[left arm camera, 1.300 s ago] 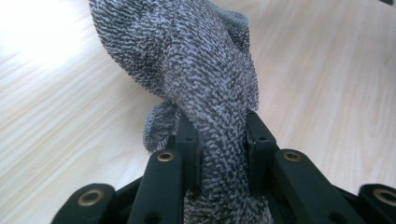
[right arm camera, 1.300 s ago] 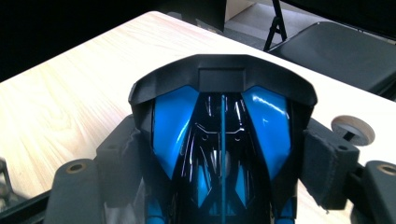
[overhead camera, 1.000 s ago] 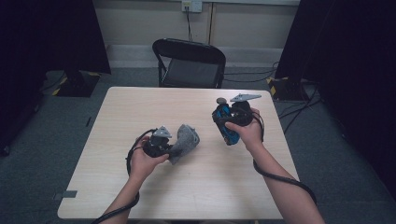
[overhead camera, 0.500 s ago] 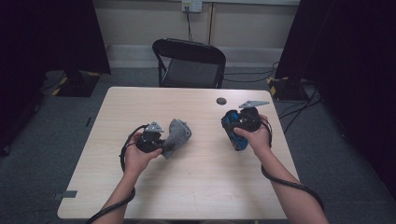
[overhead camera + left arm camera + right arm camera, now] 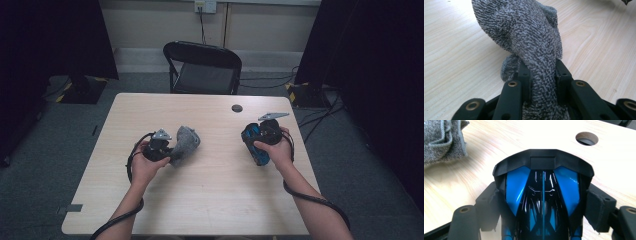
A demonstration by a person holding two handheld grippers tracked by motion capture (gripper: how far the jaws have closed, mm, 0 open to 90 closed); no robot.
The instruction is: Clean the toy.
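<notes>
Left gripper view | grey sock (image 5: 534, 40) is hanging soft and light, bunched between closed jaws of left gripper (image 5: 541, 75), above table (image 5: 456, 50) | right gripper (image 5: 544, 202) is clamping rigid, glossy blue-black toy car (image 5: 542, 192) by its sides

A light wooden table (image 5: 210, 200) with a round cable hole (image 5: 237, 108) stands before a black folding chair (image 5: 202, 67) on grey carpet (image 5: 60, 145).

Sock (image 5: 531, 42) is showing speckled grey knit. Toy car (image 5: 542, 195) is showing glossy blue panels on black; table (image 5: 210, 200) is showing pale wood grain.
</notes>
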